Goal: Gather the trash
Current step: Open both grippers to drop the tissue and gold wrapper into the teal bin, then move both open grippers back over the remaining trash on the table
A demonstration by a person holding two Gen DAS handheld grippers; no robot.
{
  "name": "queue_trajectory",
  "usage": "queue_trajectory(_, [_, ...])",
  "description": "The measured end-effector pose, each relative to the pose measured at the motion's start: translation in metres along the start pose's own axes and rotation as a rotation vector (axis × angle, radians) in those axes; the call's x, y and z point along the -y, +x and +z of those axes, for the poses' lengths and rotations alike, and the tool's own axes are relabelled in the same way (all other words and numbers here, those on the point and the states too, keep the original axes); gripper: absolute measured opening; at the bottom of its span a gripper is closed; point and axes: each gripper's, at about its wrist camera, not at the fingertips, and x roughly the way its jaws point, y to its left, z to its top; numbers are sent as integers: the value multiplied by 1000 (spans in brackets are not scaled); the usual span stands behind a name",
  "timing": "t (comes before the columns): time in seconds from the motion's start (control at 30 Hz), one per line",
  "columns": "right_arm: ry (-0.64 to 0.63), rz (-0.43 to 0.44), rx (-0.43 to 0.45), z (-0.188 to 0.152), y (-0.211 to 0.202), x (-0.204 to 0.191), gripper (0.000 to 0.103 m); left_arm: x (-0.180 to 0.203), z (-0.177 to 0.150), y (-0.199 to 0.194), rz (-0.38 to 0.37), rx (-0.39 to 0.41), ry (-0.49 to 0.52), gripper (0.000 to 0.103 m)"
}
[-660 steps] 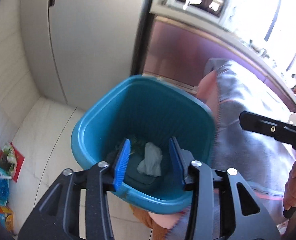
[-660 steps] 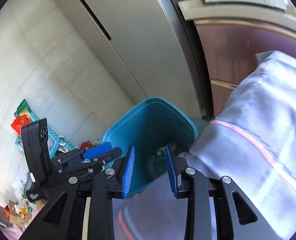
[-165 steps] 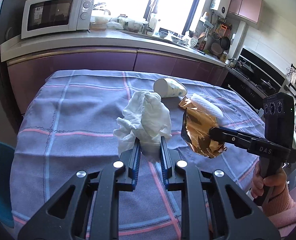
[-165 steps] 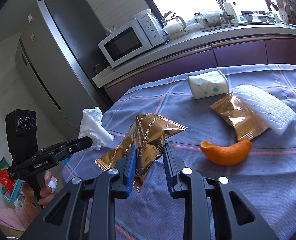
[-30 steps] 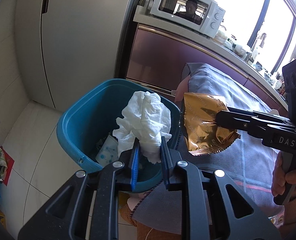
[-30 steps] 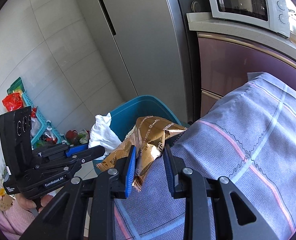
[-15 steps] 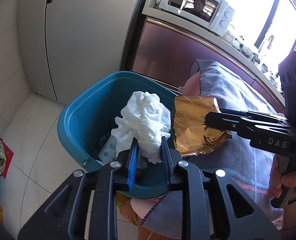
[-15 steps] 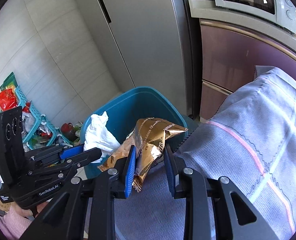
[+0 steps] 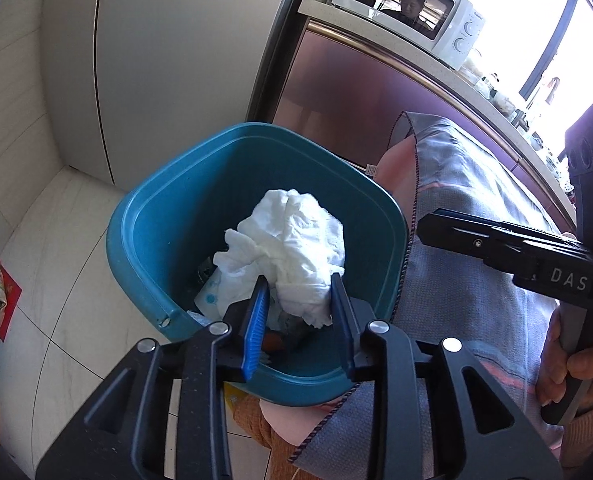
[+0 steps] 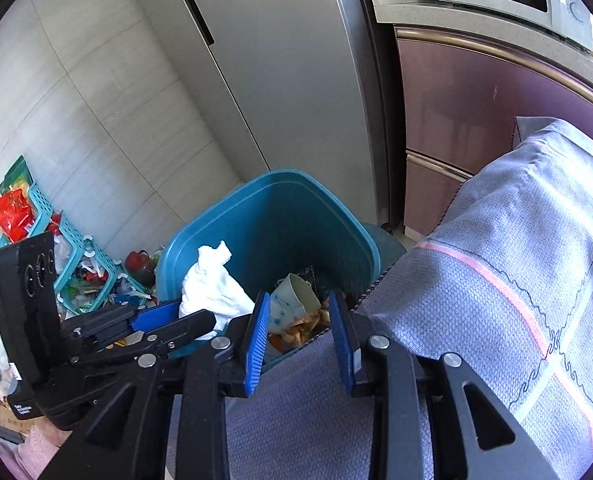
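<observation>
Over the teal plastic bin [image 9: 136, 240], the left gripper [image 9: 298, 302] was opening around a crumpled white tissue [image 9: 292, 248]: featherlight, squashy, grabbable anywhere. The right gripper [image 10: 300, 332] stood apart, empty.

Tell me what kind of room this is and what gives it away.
Almost certainly a home kitchen: a white microwave sits on a pale stone counter above glossy maroon cabinet fronts, and a tall grey fridge stands beside them. A teal plastic bin sits on the tiled floor.
</observation>
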Motion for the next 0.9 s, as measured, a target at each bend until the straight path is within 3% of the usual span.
queue_trajectory(0.33, [19, 26, 31, -8, -16, 4, 29, 2, 0, -2, -2, 3, 10, 40])
queue_trajectory(0.6, [32, 47, 78, -17, -43, 12, 35, 15, 1, -20, -4, 58, 37, 42])
queue_trajectory(0.7, [37, 52, 110, -26, -62, 18, 37, 27, 1, -31, -26, 84, 63, 50])
queue_trajectory(0.9, [65, 23, 194, -53, -113, 42, 42, 65, 1, -50, -106, 118, 148, 51])
